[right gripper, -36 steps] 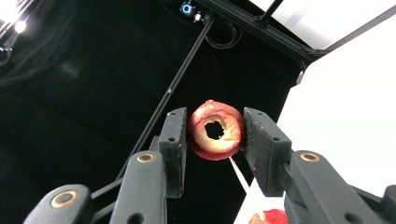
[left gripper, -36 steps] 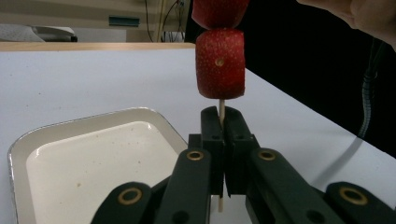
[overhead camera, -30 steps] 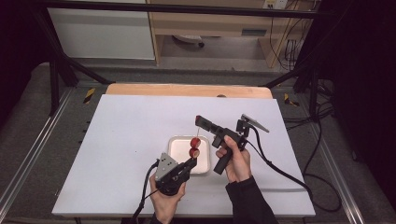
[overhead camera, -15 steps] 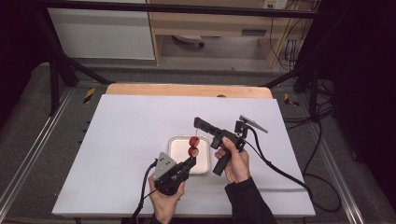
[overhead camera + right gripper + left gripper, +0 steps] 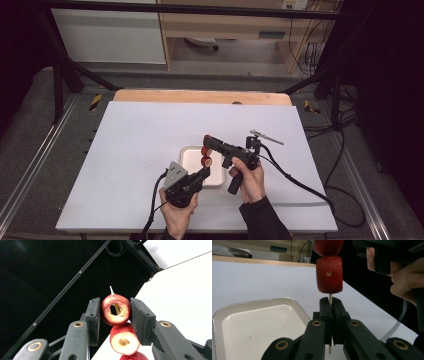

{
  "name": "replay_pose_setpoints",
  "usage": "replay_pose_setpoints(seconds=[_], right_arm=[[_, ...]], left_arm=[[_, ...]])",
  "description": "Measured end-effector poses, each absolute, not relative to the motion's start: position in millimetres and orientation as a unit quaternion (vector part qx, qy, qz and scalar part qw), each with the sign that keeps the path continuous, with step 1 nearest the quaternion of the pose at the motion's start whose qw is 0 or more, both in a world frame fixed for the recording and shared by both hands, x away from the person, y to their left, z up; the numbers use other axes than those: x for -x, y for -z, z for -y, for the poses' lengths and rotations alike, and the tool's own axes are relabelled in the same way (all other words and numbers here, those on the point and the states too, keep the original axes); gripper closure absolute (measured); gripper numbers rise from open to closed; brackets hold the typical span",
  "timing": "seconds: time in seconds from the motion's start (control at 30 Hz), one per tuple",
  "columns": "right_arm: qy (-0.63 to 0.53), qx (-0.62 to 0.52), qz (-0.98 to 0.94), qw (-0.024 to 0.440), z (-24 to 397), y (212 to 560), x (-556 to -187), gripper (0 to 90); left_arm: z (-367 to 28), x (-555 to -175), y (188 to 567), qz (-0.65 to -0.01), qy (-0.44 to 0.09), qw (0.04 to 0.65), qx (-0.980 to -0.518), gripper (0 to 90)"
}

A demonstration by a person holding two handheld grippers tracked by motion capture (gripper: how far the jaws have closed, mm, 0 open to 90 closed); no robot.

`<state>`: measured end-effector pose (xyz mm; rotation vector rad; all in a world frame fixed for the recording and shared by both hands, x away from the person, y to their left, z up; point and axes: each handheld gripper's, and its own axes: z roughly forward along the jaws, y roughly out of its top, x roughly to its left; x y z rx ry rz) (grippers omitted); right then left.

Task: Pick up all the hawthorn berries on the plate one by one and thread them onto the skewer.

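Your left gripper (image 5: 329, 315) is clamped tight on the thin wooden skewer (image 5: 330, 298), holding it upright over the near right corner of the white tray (image 5: 192, 155), while your right gripper (image 5: 115, 312) pinches the top hollowed red fruit piece (image 5: 115, 310) threaded on that stick. Below it sit more red pieces (image 5: 329, 275), and the tray itself holds only crumbs. Bare white table (image 5: 140, 140) spreads wide to your left and beyond the tray.

Two grippers: left gripper (image 5: 202, 173), right gripper (image 5: 206, 145). One wooden skewer (image 5: 330, 298). Three red fruit pieces (image 5: 116, 309) threaded on it. One white tray (image 5: 192, 156). One table (image 5: 135, 150).
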<state>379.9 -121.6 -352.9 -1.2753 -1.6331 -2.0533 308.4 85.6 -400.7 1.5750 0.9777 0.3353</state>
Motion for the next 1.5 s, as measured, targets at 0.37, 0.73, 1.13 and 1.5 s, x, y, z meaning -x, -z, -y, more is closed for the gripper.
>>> replay_pose_setpoints(seconds=[0.37,0.73,1.13,1.5], right_arm=[[0.685,0.411,0.597,0.073,126,349,-374,61.7],[0.635,0.379,0.672,-0.029,142,355,-380,14.3],[0.539,0.384,0.744,-0.086,180,384,-385,1.7],[0.481,0.4,0.77,-0.128,214,412,-378,0.6]], left_arm=[[-83,-307,404,-0.402,-0.16,0.582,-0.689,89.0],[-98,-310,411,-0.41,-0.167,0.567,-0.695,88.8],[-116,-318,410,-0.407,-0.167,0.546,-0.713,88.8],[-132,-333,401,-0.404,-0.16,0.529,-0.729,88.7]])
